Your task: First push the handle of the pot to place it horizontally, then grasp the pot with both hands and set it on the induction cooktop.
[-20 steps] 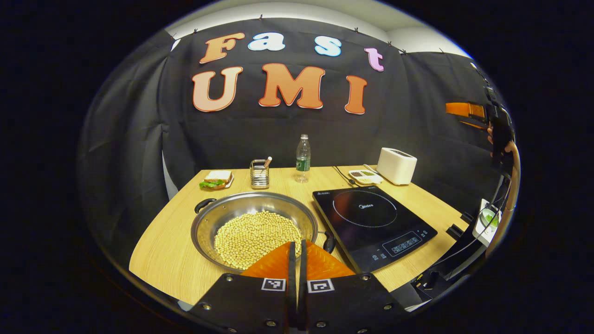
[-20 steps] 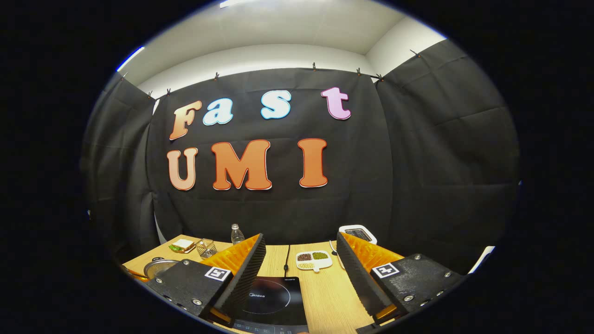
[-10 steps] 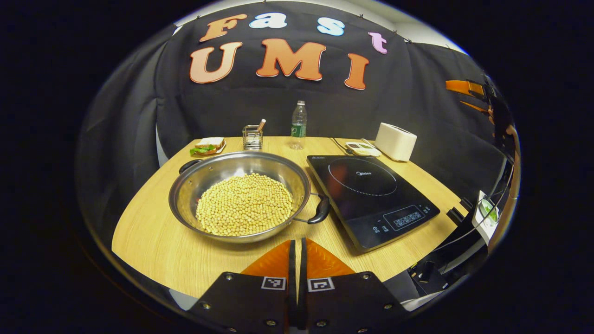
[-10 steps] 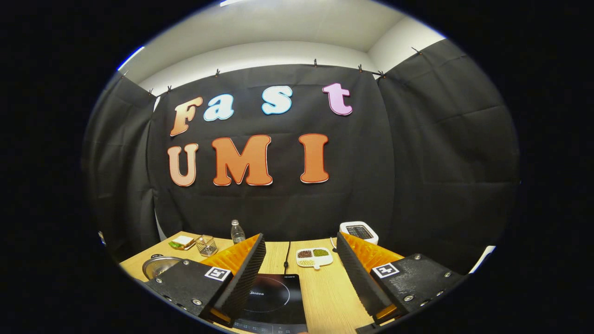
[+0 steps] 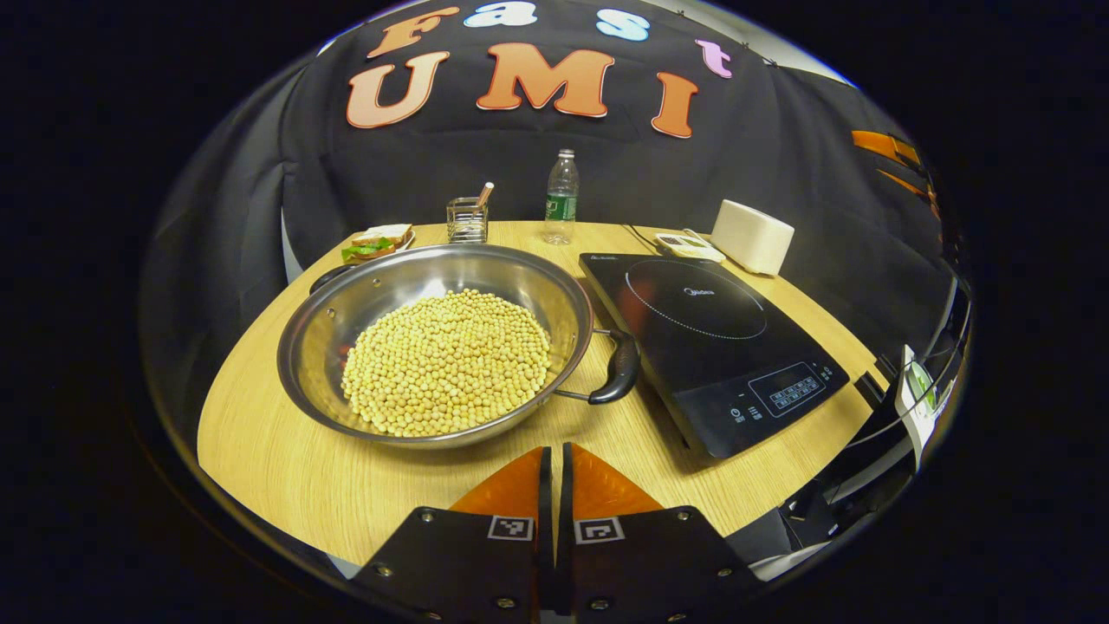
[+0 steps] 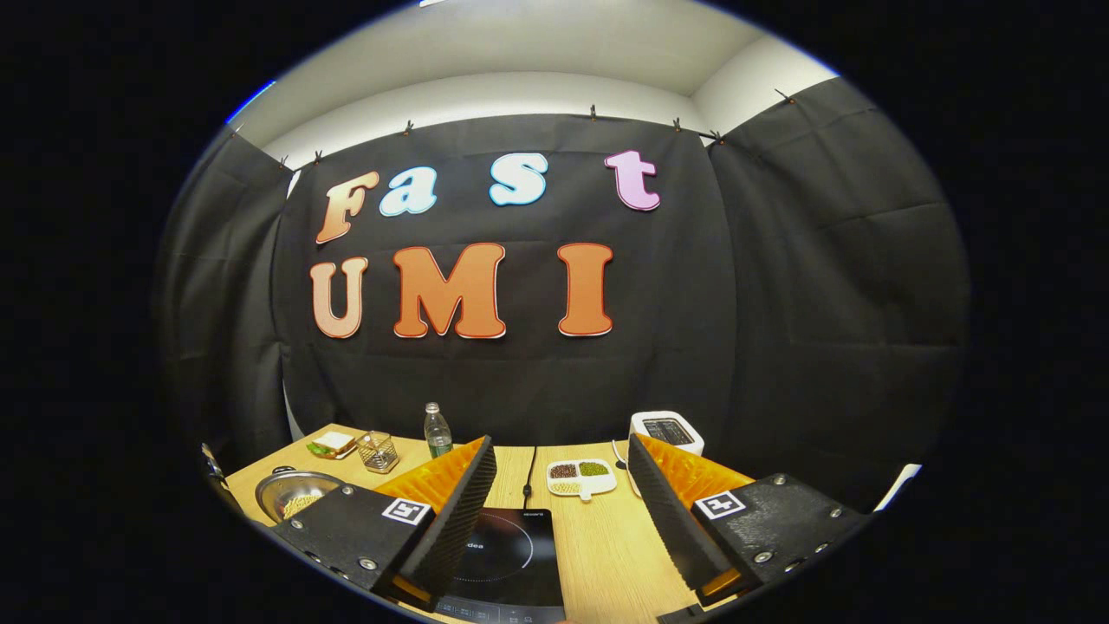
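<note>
A steel pot point(image 5: 329, 338) heaped with yellow beans sits on the wooden table point(image 5: 286, 468), left of the black induction cooktop point(image 5: 710, 338). Its near black handle point(image 5: 617, 373) points toward the cooktop's front, and the far handle point(image 5: 327, 277) sticks out at the back left. My left gripper point(image 5: 554, 452) hovers shut and empty just in front of the pot. Held high and back from the table, my right gripper point(image 6: 561, 442) is open and holds nothing. In the right gripper view it looks down on the cooktop point(image 6: 507, 555), with the pot point(image 6: 295, 494) far to the left.
Along the back of the table stand a sandwich on a plate point(image 5: 374, 244), a wire holder point(image 5: 466, 221), a water bottle point(image 5: 561, 198), a divided dish of beans point(image 6: 580, 477) and a white toaster point(image 5: 752, 236). Cables and a power strip point(image 5: 914, 394) lie off the right edge.
My left gripper has moved closer to the pot and tilted downward, so the pot looks larger. The right gripper has stayed open and hardly shifted.
</note>
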A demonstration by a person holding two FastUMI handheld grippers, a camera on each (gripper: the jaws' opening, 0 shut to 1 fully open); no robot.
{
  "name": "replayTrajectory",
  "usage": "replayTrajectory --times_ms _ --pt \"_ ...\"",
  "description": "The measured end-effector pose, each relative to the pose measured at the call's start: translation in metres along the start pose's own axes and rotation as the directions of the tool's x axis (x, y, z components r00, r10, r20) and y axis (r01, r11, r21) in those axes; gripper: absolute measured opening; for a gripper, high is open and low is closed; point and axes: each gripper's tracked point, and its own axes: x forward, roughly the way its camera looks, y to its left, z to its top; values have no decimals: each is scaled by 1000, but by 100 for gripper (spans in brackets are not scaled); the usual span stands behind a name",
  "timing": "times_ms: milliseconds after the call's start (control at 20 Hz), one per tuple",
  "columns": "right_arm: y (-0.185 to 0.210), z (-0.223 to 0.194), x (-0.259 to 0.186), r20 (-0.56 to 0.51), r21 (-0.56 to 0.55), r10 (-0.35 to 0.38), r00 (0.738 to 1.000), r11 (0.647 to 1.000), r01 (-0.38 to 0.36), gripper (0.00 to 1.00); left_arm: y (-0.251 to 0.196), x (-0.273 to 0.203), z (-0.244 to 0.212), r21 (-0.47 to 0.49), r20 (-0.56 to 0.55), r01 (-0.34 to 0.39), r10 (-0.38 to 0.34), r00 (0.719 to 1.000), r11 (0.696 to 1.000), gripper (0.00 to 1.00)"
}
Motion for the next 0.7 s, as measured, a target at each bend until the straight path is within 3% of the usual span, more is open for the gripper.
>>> replayTrajectory --times_ms 100,150,250,500,550,600,700 --pt "0 -2 3 -5 6 -1 1000 1000 1 95 -3 8 5 2 -1 8 -8 1000 1000 2" --pt "1 -3 5 -6 6 0 1000 1000 0 100 -6 10 10 6 5 14 -14 1000 1000 2" --pt "-1 -5 8 -10 15 1 1000 1000 -1 95 -10 17 17 18 12 22 -22 1000 1000 2" --pt "-4 -10 10 -18 6 -5 1000 1000 5 95 -20 36 19 8 2 34 -34 999 999 2" --pt "-5 -9 11 -18 8 -3 1000 1000 3 100 -22 39 20 2 1 37 -37 999 999 2" --pt "-5 -10 11 -18 12 -2 1000 1000 2 95 -23 42 21 -5 1 41 -41 999 999 2" --pt "-8 -10 12 -19 16 -4 1000 1000 4 95 -26 51 24 -16 0 47 -47 999 999 2"
